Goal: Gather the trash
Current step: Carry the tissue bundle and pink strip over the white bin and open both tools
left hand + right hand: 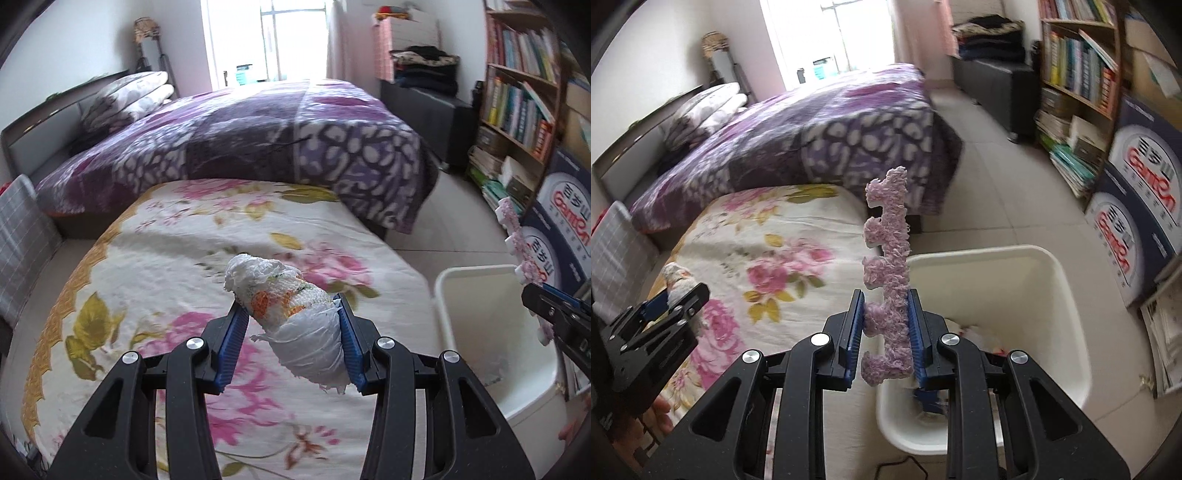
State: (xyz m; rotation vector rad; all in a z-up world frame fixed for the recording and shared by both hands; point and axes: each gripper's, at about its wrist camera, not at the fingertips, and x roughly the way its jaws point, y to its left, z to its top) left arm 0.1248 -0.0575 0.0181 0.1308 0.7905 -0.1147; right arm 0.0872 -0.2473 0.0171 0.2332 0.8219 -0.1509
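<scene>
My left gripper (pixel 291 314) is shut on a rolled white diaper (pixel 291 317) with an orange and green print, held above the floral sheet (pixel 166 266). In the right wrist view that gripper (pixel 670 299) and the diaper (pixel 677 282) show at the left edge. My right gripper (pixel 884 314) is shut on a pink fuzzy foam strip (pixel 888 258) with notched edges, standing upright over the near rim of the white plastic bin (pixel 1027 295). The bin (pixel 491 332) stands on the floor at the right of the bed, with some trash at its bottom. The right gripper's tip (pixel 554 314) and the strip (pixel 517 240) show at the right.
A purple patterned blanket (pixel 258 147) covers the bed's far half, with pillows (pixel 129 96) at the head. A bookshelf (pixel 1078 74) and blue printed cartons (pixel 1137 206) line the right wall. A dark bench (pixel 997 85) with folded clothes stands at the back. Tiled floor (pixel 997 192) lies between.
</scene>
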